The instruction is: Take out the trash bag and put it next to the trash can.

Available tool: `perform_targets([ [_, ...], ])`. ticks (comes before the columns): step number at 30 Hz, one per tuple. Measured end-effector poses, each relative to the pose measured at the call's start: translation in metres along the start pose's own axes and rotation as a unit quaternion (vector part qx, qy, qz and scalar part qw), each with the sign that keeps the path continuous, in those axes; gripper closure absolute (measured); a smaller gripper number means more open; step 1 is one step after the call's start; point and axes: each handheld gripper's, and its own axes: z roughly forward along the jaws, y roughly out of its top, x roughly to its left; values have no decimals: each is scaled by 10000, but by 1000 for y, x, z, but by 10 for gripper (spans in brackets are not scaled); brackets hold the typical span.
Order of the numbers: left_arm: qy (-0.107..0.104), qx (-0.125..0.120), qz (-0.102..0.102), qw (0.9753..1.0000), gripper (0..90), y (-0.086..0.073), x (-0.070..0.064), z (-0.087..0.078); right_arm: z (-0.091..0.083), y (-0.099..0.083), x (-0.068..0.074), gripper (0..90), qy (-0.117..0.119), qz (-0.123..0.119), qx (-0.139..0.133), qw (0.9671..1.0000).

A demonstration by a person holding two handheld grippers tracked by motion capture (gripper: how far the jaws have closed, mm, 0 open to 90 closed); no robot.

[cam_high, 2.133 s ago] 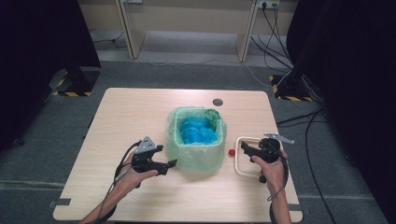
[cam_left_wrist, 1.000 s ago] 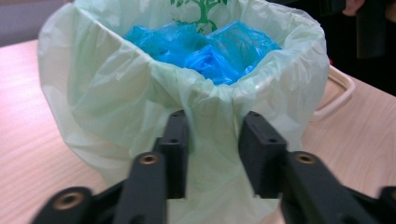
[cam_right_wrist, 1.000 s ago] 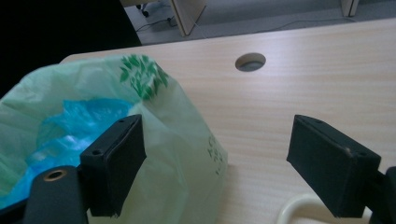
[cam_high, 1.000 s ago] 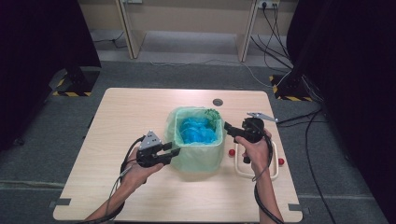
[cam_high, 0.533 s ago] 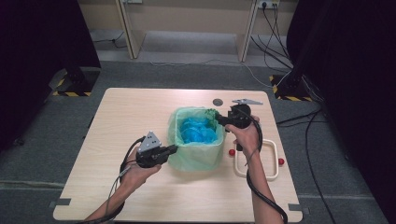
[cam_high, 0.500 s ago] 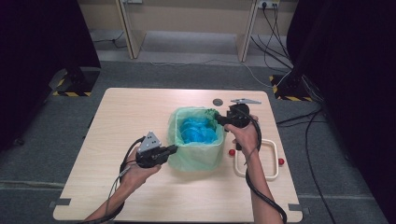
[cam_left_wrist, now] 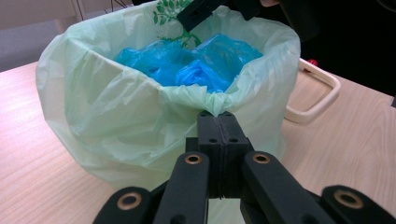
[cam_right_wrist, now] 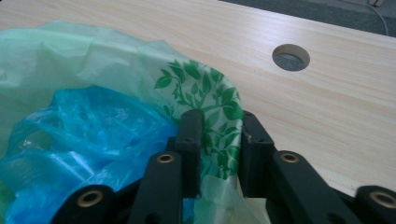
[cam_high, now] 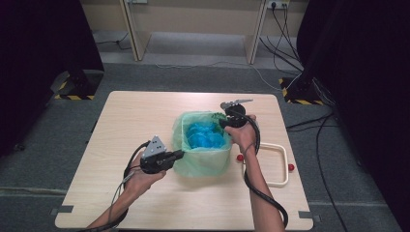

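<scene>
High view: right gripper (cam_high: 226, 119) newly at pale-green plastic bin liner (cam_high: 200, 164) far rim, jaws straddling, seemingly unclosed; left gripper (cam_high: 180, 153) clamps near rim.

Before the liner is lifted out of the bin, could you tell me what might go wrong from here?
1. The left gripper pinches only a thin fold of the green bin liner; a pull may tear it.
2. The right gripper straddles the leaf-printed rim, jaws still apart; it may slip off.
3. Uneven lifting could spill the blue bags.

bag (cam_left_wrist: 116, 116): thin crinkly plastic, semi-gloss | table (cam_high: 145, 116): matt wood | claws: matt blk plastic
</scene>
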Motion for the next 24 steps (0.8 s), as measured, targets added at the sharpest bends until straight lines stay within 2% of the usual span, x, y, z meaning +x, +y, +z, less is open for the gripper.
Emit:
perform_targets([
  [5,-6,-37,21,10000,898,2,1,-2,-2,0,-3,830,1,221,-193,9996],
  [10,26,-75,31,10000,899,4,3,-4,-10,2,-5,857,-36,258,-395,9989],
  [16,107,-153,-14,9998,899,7,9,-9,-25,8,-1,884,-256,5,-650,9976],
  [20,157,-222,-51,9996,899,10,13,-13,-31,10,-2,887,-145,93,-750,9970],
  [24,151,-299,-49,9994,899,14,15,-18,-36,14,0,890,-84,82,-828,9965],
])
